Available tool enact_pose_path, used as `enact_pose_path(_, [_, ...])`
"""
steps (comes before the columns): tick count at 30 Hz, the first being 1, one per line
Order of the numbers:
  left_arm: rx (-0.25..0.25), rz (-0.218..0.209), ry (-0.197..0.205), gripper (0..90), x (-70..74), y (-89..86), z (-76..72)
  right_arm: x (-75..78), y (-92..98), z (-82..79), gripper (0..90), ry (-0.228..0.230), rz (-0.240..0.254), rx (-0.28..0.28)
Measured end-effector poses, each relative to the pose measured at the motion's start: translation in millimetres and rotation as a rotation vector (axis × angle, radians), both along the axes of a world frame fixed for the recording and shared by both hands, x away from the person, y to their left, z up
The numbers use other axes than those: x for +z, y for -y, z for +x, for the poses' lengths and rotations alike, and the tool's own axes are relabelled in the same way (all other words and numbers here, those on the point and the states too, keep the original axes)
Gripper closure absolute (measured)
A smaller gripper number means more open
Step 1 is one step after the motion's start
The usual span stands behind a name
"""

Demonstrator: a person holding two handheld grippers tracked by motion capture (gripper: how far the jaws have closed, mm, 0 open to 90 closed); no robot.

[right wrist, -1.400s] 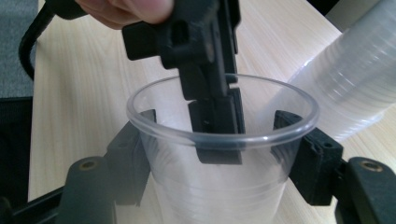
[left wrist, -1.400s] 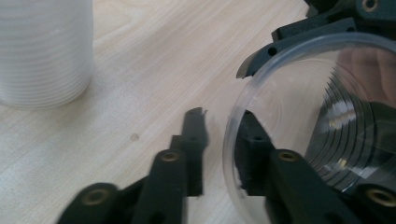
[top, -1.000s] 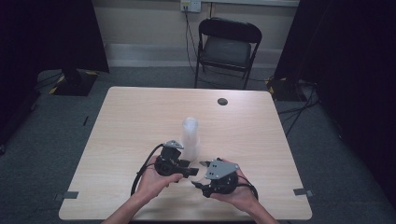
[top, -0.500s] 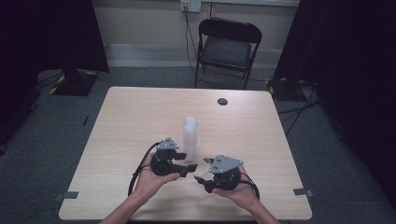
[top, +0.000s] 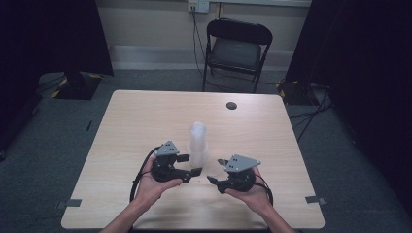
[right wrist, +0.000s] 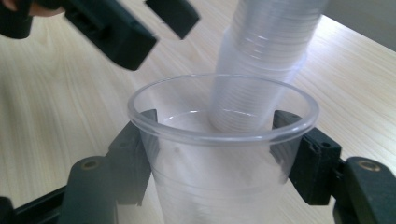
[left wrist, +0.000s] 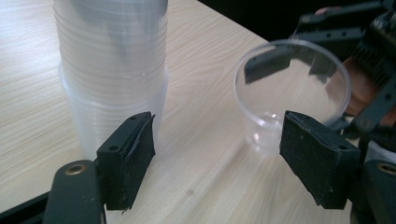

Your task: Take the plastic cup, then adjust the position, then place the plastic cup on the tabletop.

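A tall stack of clear plastic cups [top: 197, 141] stands upright near the middle of the light wooden table [top: 145, 116]. My right gripper [top: 216, 171] is shut on a single clear cup [right wrist: 219, 154], its pads [right wrist: 303, 154] pressing the cup's wall on both sides, just right of the stack [right wrist: 266, 60]. My left gripper [top: 189, 165] is open. Its jaws have just been opening and nothing is pressed between them. In the left gripper view the stack [left wrist: 112, 70] rises just behind the left pad [left wrist: 133, 154], and the single cup [left wrist: 292, 93] stands beyond the right pad.
A small black round object [top: 231, 105] lies near the table's far edge. A black folding chair [top: 235, 48] stands behind the table. Dark curtains hang on both sides of the room, and cables run over the floor at the right.
The left gripper's jaws have spread wider. The two grippers have drawn slightly apart, with the right one still holding the single cup.
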State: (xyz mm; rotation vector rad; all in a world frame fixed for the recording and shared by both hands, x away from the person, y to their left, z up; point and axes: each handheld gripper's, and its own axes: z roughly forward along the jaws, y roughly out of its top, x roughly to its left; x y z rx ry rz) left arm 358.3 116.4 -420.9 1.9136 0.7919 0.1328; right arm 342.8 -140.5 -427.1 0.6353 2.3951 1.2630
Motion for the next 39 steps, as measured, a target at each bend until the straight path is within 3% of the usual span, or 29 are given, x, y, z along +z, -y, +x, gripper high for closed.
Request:
enact_pose_path(13, [0.075,0.053,0.068,17.0,-8.4,-21.8,-14.7,3.2,18.1,5.9,33.0,-0.012,0.054,-0.101])
enact_pose_path(18, [0.107,0.051,0.065,16.7,-12.4,-33.3,-17.1,6.4,23.7,11.1,33.3,-0.016,0.088,-0.130])
enact_pose_path(24, [0.136,0.079,0.069,15.6,-18.5,-40.3,-19.1,9.4,28.9,17.6,33.3,-0.022,0.125,-0.158])
enact_pose_path(27, [0.136,0.105,0.054,15.6,-21.4,-42.1,-19.7,11.4,30.5,20.3,33.3,-0.019,0.129,-0.172])
enact_pose_path(30, [0.129,0.104,0.054,15.6,-26.7,-46.7,-23.3,12.7,32.7,24.0,33.3,-0.017,0.128,-0.183])
enact_pose_path(32, [0.150,0.107,0.033,15.6,-30.9,-49.4,-24.5,14.1,35.1,28.0,33.4,-0.019,0.137,-0.195])
enact_pose_path(33, [0.161,0.102,0.040,15.7,-33.0,-49.6,-25.2,14.9,37.8,32.2,33.4,-0.023,0.156,-0.204])
enact_pose_path(35, [0.149,0.110,0.046,15.7,-35.0,-52.5,-24.9,15.5,38.8,34.4,33.4,-0.016,0.154,-0.212])
enact_pose_path(39, [0.174,0.089,0.073,15.7,-32.3,-62.4,-26.1,18.4,43.4,43.2,33.5,-0.002,0.167,-0.238])
